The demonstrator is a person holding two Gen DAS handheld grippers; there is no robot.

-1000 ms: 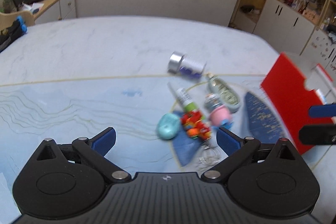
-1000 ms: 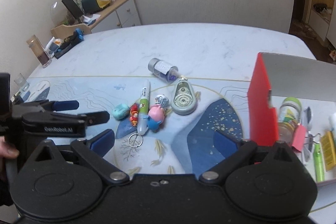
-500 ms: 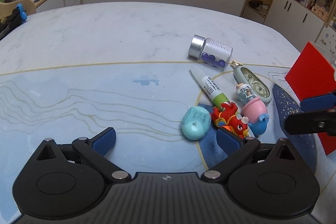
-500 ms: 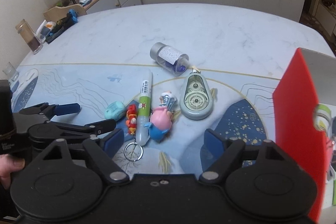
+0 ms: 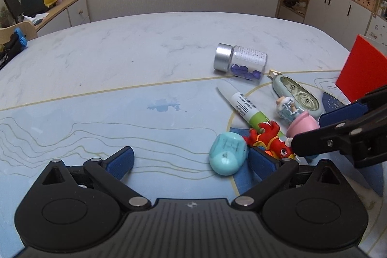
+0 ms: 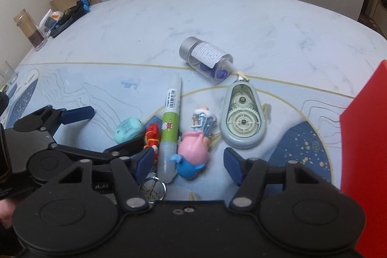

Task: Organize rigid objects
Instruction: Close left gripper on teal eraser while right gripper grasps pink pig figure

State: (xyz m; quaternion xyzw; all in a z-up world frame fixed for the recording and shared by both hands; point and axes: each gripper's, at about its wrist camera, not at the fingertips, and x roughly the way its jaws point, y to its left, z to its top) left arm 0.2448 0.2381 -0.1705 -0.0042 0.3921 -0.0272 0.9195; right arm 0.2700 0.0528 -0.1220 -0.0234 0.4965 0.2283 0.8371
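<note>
We are holding the left gripper open left of the marker, its right finger beside the teal toy. Our right gripper is closing around the marker and pink pig toy, not yet pressing either, left of the red box on the worktop.

Soft, even indoor light, strong fisheye bend

The table lies evenly lit with faint shadows under the clear bottle; straight lines curve toward the table's far edge, corners darken, and both views stay fairly sharp.
</note>
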